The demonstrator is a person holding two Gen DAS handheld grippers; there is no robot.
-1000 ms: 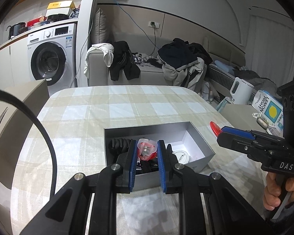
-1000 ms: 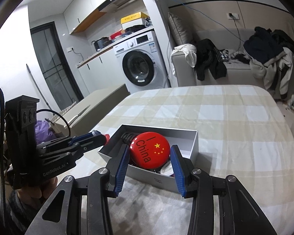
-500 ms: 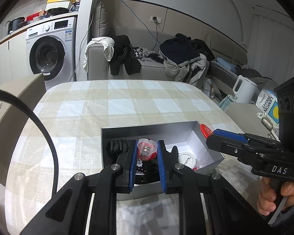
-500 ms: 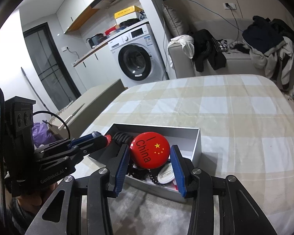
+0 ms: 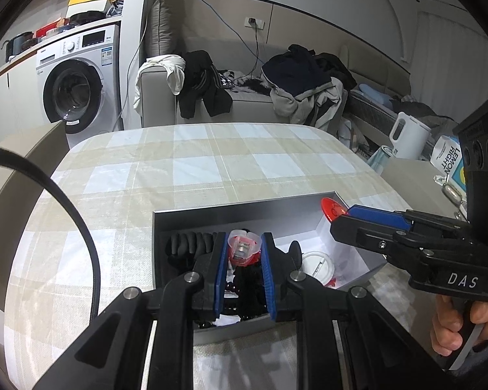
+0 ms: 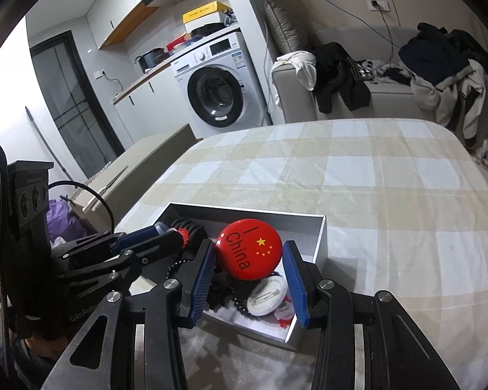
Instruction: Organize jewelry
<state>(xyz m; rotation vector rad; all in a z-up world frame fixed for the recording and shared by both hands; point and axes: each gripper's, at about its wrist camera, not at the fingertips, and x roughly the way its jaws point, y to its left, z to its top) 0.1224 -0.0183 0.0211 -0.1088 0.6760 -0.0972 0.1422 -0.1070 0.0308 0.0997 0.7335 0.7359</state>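
An open grey box (image 5: pixel 244 209) (image 6: pixel 320 237) sits on the checked tablecloth. It holds black bead strings (image 5: pixel 185 243), a white round badge (image 5: pixel 317 265) (image 6: pixel 267 294) and small red bits. My left gripper (image 5: pixel 243 252) is shut on a small clear-and-red jewelry piece (image 5: pixel 242 248) and holds it above the box. My right gripper (image 6: pixel 249 255) is shut on a red round "I China" badge (image 6: pixel 249 248), also above the box; it shows in the left wrist view (image 5: pixel 336 213) at the box's right end.
The table (image 6: pixel 374 175) stretches beyond the box. A washing machine (image 5: pixel 78 91) and a sofa with piled clothes (image 5: pixel 296 78) stand behind. A white kettle (image 5: pixel 406 138) and a lemon box (image 5: pixel 449 162) are at the right.
Both grippers have come closer over the box, each keeping hold of its piece. The right gripper's badge now sits over the box's right end.
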